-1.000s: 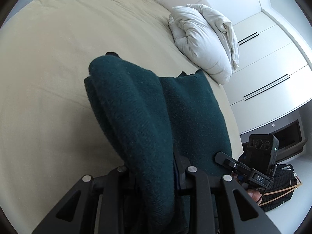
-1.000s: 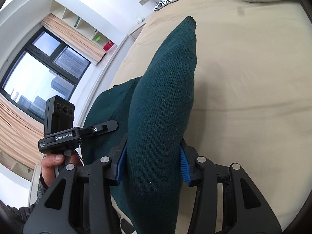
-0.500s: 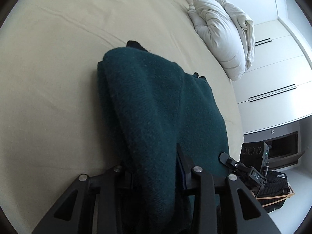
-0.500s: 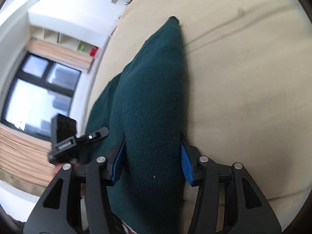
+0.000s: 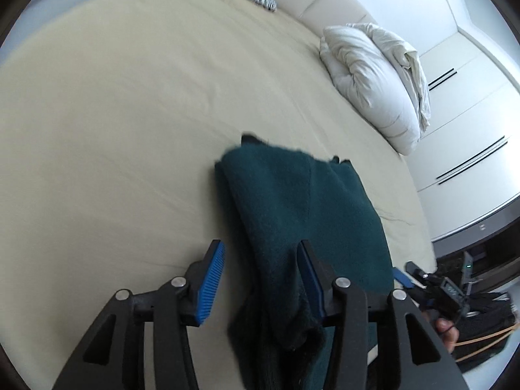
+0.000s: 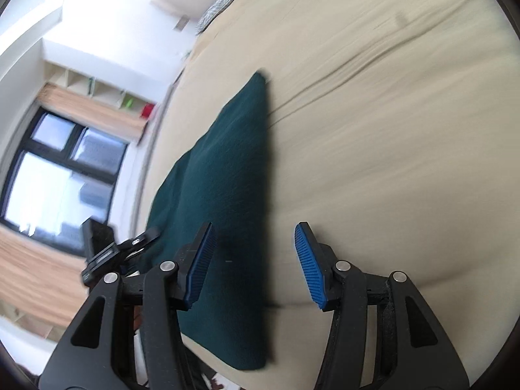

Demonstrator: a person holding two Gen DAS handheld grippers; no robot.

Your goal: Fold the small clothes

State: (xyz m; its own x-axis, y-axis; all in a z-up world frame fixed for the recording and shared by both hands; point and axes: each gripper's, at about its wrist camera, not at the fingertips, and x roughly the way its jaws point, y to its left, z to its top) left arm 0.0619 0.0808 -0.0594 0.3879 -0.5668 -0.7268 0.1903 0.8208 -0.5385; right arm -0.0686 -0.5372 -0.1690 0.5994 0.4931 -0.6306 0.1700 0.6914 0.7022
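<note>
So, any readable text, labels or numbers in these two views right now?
None can be read.
Small display on the other handheld gripper unit, left wrist view: too small and blurred.
Label on the black handheld gripper unit, right wrist view: motion-blurred.
Dark green knitted garment: no visible tag.

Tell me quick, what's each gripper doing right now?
Left gripper: opening, releasing the green garment.
Right gripper: opening, garment lying loose between its pads.
</note>
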